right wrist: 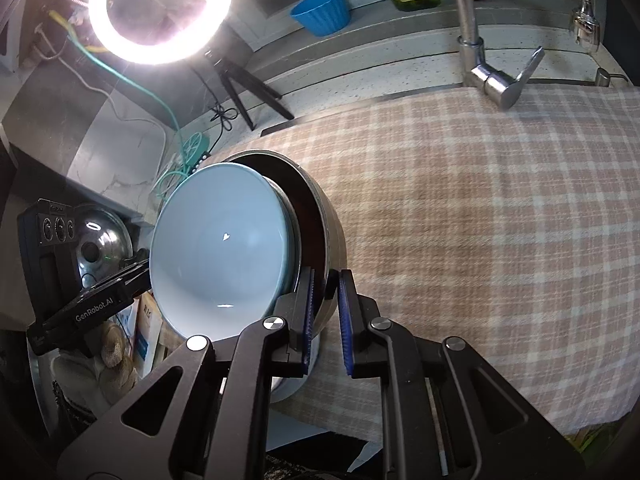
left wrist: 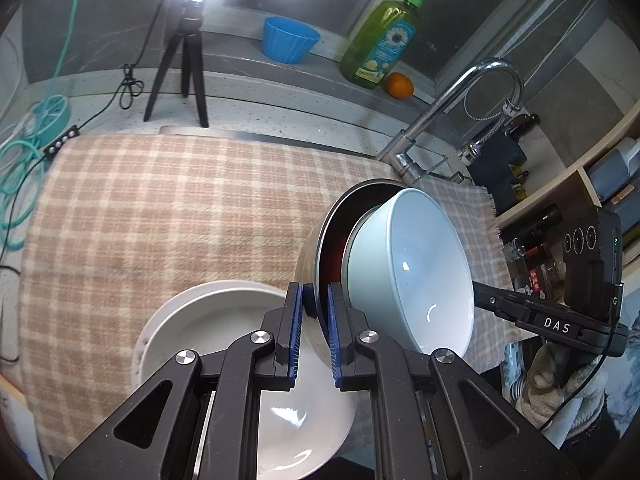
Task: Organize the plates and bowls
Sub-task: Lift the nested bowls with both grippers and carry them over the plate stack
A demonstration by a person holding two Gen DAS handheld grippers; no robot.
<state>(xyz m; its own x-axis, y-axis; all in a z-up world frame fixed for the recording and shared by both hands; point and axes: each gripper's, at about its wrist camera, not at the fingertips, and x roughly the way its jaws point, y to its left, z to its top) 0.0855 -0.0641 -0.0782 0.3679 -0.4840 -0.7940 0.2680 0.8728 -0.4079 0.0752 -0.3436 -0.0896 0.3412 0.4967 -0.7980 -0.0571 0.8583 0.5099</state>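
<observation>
Since both tongs are clamped on the rim of the same round steel bowl (left wrist: 310, 256), with a pale blue glazed ceramic bowl (left wrist: 416, 272) nested loose inside it, this is a two-piece load that I'd judge heavy, rigid and breakable. The left gripper (left wrist: 314, 336) has its blue-padded jaws nearly closed on the steel wall at one side, one pad in, one pad out; the right gripper (right wrist: 326, 320) pinches the opposite side the same way. The stack is off the cloth and tipped steeply, the blue bowl's mouth facing the cameras. Only the steel rim is gripped, so the glazed bowl is held by nesting alone and could likely slide or rattle if tilted further; thin metal between rubber pads may also pivot. Best hold, in my view: the opposite rim points as now, levelled out. The stack hangs over the near edge of the beige-and-white checked cloth (right wrist: 500, 220) that covers the counter. A white round ceramic plate (left wrist: 208, 320) lies on the cloth at that near edge, just below the left gripper. The cloth looks soft, so fairly forgiving for set-down. Behind the far edge: a chrome faucet (left wrist: 452, 108), a ring light on a black tripod (left wrist: 180, 76), a blue fluted cup (left wrist: 289, 40), a green soap bottle (left wrist: 380, 40) and an orange (left wrist: 399, 85).
</observation>
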